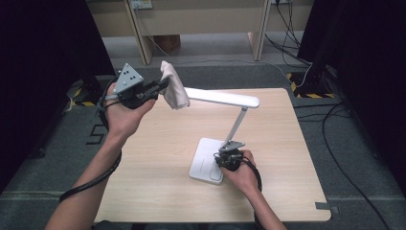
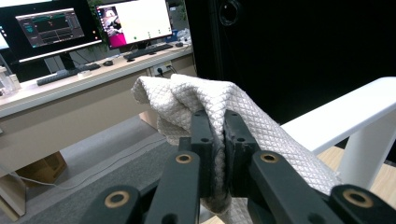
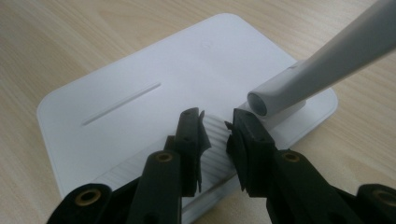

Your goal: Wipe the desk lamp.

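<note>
White lamp (image 1: 225,139), quilted cloth (image 2: 224,105): no readable writing

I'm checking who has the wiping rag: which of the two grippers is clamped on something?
The left gripper, raised beside the white desk lamp's head, pinches the white quilted cloth. The right gripper hangs open over the lamp's flat white base, gripping nothing.

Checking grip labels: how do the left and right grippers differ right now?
Left gripper is shut on the white cloth, raised beside the lamp head. Right gripper is open, holding nothing, low over the lamp base. Both have black jaws.
</note>
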